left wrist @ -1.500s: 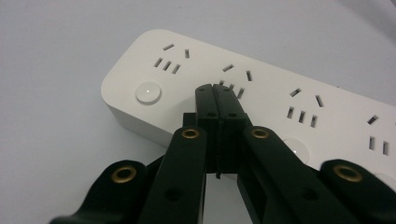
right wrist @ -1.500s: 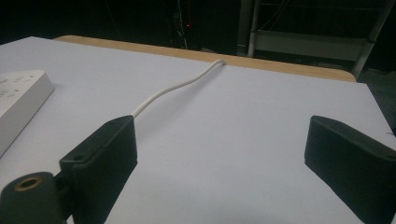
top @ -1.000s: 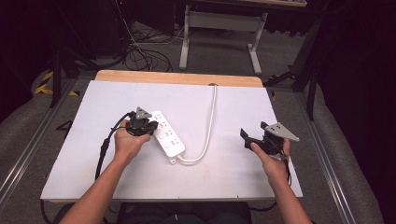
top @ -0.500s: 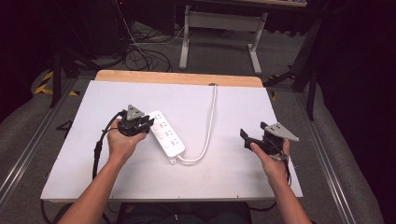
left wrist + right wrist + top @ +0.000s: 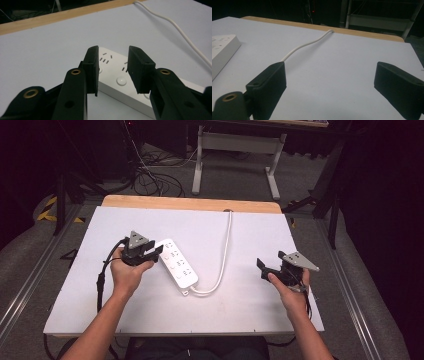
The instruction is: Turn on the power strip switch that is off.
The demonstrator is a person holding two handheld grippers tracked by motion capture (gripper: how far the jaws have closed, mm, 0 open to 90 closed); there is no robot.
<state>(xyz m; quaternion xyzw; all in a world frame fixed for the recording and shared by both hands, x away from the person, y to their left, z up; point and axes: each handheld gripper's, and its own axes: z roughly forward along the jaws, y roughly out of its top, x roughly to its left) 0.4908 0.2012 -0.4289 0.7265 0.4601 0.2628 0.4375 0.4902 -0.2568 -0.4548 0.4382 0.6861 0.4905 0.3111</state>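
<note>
My left tongs (image 5: 112,72) have just been opening, jaws partly apart above the white power strip (image 5: 176,266) mid-worktop (image 5: 250,310), nothing pinched. Right tongs (image 5: 329,82) wide apart, empty, near the right edge. Risk: dipping again, I nudge the strip or snag its cord (image 5: 225,250). Strip's near end sits behind my jaws; button states unreadable.

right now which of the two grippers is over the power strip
The left gripper: its fingers, just opened with nothing between them, hang above the white power strip. The right gripper sits apart over bare table.
</note>
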